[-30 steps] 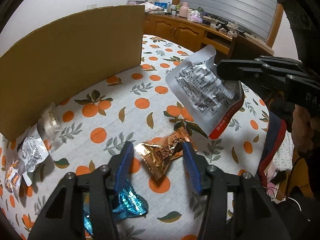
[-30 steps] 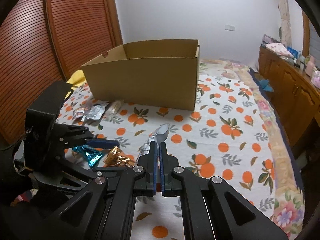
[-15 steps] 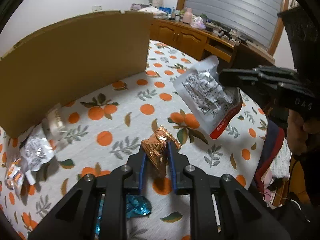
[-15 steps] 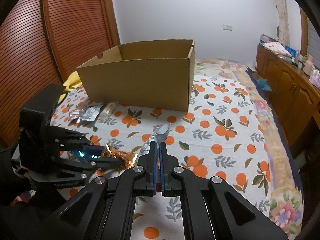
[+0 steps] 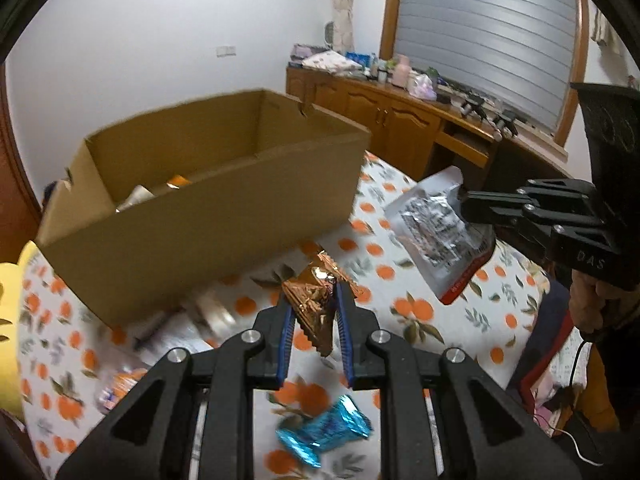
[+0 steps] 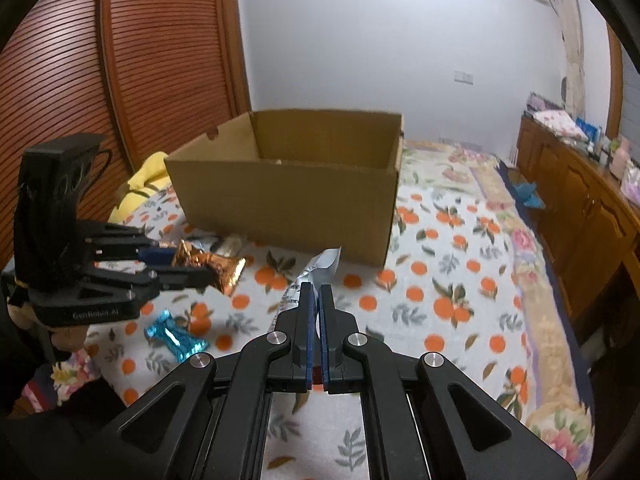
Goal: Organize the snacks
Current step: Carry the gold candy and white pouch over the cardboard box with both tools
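- risk of the copper packet slipping on the way to the box: held only by crinkly foil, tail hanging loose.
- risk of the silver pouch catching the box wall, pinched by one edge.
- left tongs clenched on the copper packet, lifted off the bed.
- right tongs clamped tight on the silver pouch.
- blue packet left on the bed.

1. We see matt brown cardboard in the box.
2. We note crinkled, glossy copper foil on the snack.
3. At five o'clock, shiny blue foil.
4. The silver pouch looks like glossy plastic film.
5. The printed bedspread is soft matt cloth.
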Action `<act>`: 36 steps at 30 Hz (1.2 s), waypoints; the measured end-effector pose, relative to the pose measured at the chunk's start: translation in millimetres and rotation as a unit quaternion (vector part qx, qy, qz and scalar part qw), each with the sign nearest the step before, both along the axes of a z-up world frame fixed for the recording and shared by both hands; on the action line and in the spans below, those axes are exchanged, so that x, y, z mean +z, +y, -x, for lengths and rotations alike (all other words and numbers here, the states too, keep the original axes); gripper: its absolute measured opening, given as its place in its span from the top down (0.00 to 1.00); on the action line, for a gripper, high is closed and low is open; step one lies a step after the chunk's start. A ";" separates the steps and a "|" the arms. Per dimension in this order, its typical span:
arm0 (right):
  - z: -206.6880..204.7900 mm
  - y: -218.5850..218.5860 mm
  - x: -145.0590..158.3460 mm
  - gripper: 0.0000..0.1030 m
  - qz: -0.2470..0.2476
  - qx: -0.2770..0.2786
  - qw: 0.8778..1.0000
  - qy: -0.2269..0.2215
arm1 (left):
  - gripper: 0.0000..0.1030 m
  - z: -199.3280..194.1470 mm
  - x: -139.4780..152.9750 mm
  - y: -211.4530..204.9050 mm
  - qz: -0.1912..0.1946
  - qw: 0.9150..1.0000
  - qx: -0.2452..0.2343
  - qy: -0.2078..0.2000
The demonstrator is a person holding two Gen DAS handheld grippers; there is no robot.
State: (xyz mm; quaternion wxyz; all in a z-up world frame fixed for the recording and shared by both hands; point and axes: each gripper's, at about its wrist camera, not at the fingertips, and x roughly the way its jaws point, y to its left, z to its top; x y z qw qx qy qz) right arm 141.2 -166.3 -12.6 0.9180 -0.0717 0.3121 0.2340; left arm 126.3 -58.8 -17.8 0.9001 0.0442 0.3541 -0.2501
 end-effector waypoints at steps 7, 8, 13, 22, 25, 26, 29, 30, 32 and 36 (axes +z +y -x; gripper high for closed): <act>-14.3 13.8 33.3 1.00 0.008 0.006 0.999 -0.035 | 0.83 -18.6 32.1 17.9 -0.002 0.999 0.023 -0.029; -16.5 15.6 37.7 1.00 0.009 0.008 0.999 -0.038 | 0.83 -20.9 35.6 19.2 -0.003 0.999 0.026 -0.033; -26.9 26.8 57.7 1.00 0.015 0.013 0.998 -0.059 | 0.83 -32.9 48.1 27.2 -0.008 0.998 0.039 -0.043; -54.6 48.7 79.2 1.00 0.032 0.017 0.996 -0.081 | 0.83 -55.6 58.4 45.9 -0.023 0.996 0.065 -0.051; -67.3 56.8 83.0 1.00 0.041 0.016 0.995 -0.086 | 0.83 -63.9 58.0 51.2 -0.027 0.996 0.073 -0.050; -71.6 58.8 83.6 1.00 0.043 0.016 0.995 -0.086 | 0.83 -67.5 57.4 53.4 -0.028 0.996 0.075 -0.049; -88.6 65.1 83.3 1.00 0.051 0.013 0.995 -0.085 | 0.83 -81.6 52.8 60.8 -0.030 0.995 0.083 -0.044; -95.7 66.6 82.7 1.00 0.053 0.010 0.995 -0.083 | 0.83 -84.6 51.6 62.6 -0.030 0.995 0.085 -0.043; -108.8 69.5 80.3 1.00 0.056 0.008 0.995 -0.080 | 0.83 -93.3 47.0 66.3 -0.031 0.995 0.091 -0.038; -134.6 70.5 70.1 1.00 0.057 0.001 0.996 -0.065 | 0.83 -110.5 37.5 74.4 -0.029 0.994 0.100 -0.029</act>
